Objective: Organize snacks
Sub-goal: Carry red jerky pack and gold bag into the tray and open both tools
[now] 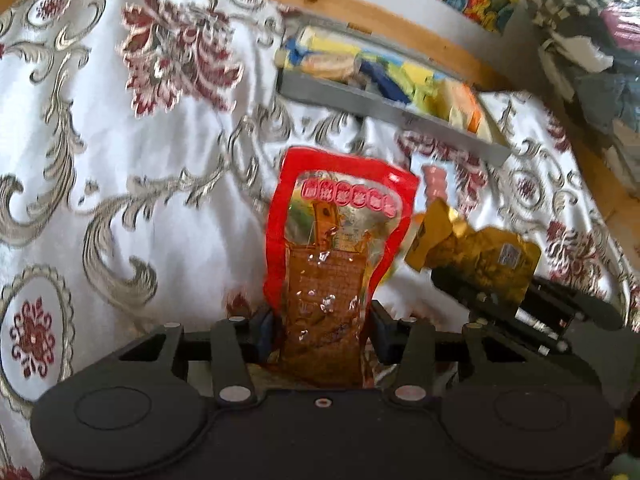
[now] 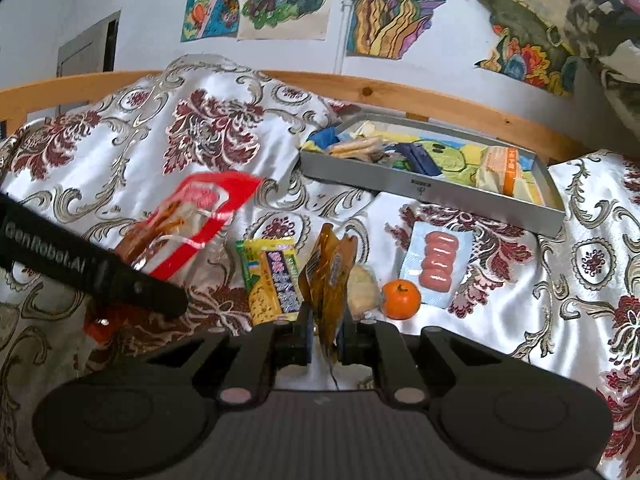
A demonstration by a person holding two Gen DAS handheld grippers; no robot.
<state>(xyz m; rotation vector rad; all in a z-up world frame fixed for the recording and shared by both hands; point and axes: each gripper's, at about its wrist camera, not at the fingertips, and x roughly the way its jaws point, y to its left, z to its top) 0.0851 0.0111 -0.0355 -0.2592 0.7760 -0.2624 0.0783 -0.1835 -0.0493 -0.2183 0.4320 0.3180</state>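
Note:
My left gripper (image 1: pixel 322 326) is shut on a red snack packet (image 1: pixel 340 232) with brown contents, held upright above the patterned cloth. From the right wrist view that red packet (image 2: pixel 192 220) shows at left, in the left gripper (image 2: pixel 132 284). My right gripper (image 2: pixel 326 330) is shut on a gold snack packet (image 2: pixel 330 276), seen edge-on. In the left wrist view the gold packet (image 1: pixel 476 254) hangs to the right, in the right gripper (image 1: pixel 500 300). A grey tray (image 2: pixel 424 188) with several snacks lies farther back on the cloth.
On the cloth lie a yellow packet (image 2: pixel 272 276), a pale round snack (image 2: pixel 362 290), an orange (image 2: pixel 401 299) and a pink sausage pack (image 2: pixel 438 264). A wooden rail (image 2: pixel 400 94) runs behind the tray. Posters cover the wall (image 2: pixel 152 8).

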